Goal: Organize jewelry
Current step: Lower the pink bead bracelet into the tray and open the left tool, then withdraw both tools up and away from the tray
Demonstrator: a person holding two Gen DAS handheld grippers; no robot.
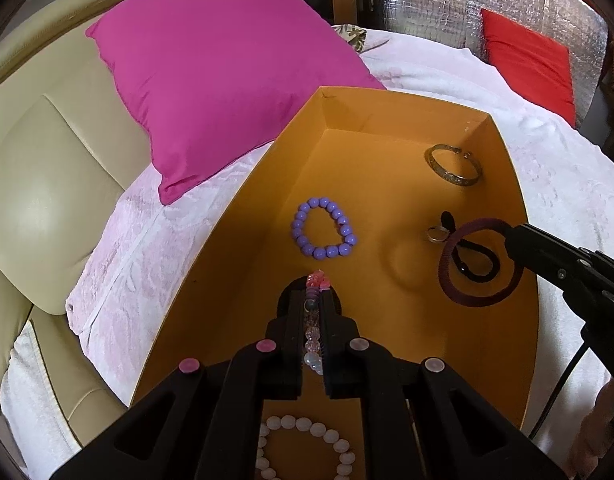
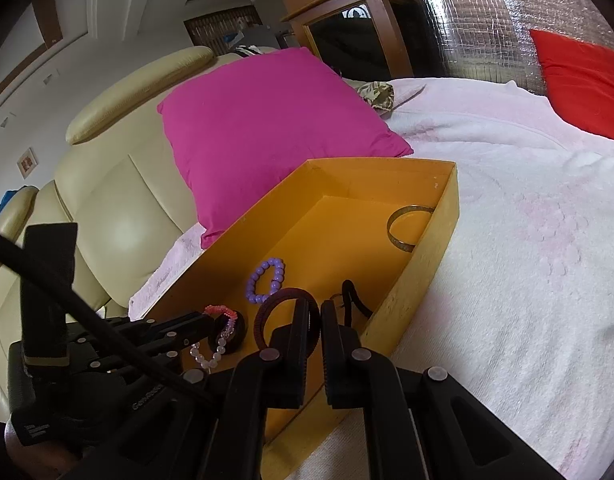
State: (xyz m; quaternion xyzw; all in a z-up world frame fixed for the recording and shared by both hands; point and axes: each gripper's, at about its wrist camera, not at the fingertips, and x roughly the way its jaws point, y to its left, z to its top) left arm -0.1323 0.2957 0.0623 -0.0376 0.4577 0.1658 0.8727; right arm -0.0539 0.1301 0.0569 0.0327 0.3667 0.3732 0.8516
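Observation:
An open orange box (image 1: 259,200) (image 2: 427,256) lies on a white blanket. My left gripper (image 1: 314,296) (image 2: 209,320) is shut on a bracelet of pink and clear beads (image 1: 317,280) (image 2: 219,312), held low over the box's near end. At the box's right side my right gripper (image 2: 315,306) (image 1: 509,232) is shut on the edge of a maroon band (image 1: 455,292) (image 2: 285,296). Inside the box lie a purple bead bracelet (image 1: 323,234) (image 2: 267,280), a metal bangle (image 1: 453,164) (image 2: 407,228), a small ring (image 1: 437,234), a black hair tie (image 1: 475,256) (image 2: 355,300) and a white bead bracelet (image 1: 303,448).
A magenta cushion (image 1: 227,92) (image 2: 275,128) leans against the box's far left corner. A cream leather seat (image 1: 47,200) is to the left. The white blanket (image 2: 527,260) stretches to the right, with a red cushion (image 2: 587,80) at the back.

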